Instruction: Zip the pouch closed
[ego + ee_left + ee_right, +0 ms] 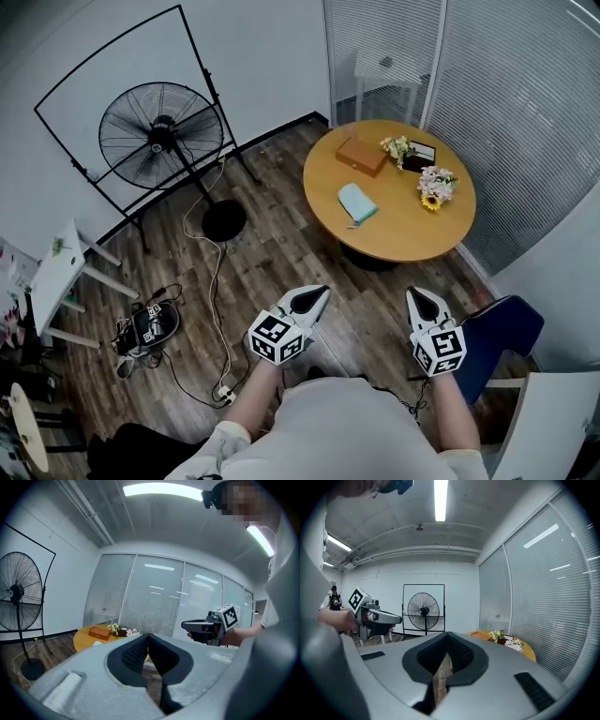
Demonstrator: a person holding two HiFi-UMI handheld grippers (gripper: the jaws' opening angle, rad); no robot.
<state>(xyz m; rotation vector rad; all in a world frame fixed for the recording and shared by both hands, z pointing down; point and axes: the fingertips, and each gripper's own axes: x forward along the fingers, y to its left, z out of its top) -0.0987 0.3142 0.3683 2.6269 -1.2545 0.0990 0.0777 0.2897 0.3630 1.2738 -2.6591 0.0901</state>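
Well, my left gripper (317,296) and right gripper (419,300) are pressed together, empty; the pouch (357,203) lies on the table (403,239) at twelve o'clock, well apart. Arriving closed, I'd likely shove it

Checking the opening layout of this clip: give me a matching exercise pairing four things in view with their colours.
Things:
1. pouch
2. box
3. standing fan
4. chair

Colours:
A. black
B. dark blue
C. light teal
D. brown

Pairs: 1-C; 2-D; 3-A; 4-B
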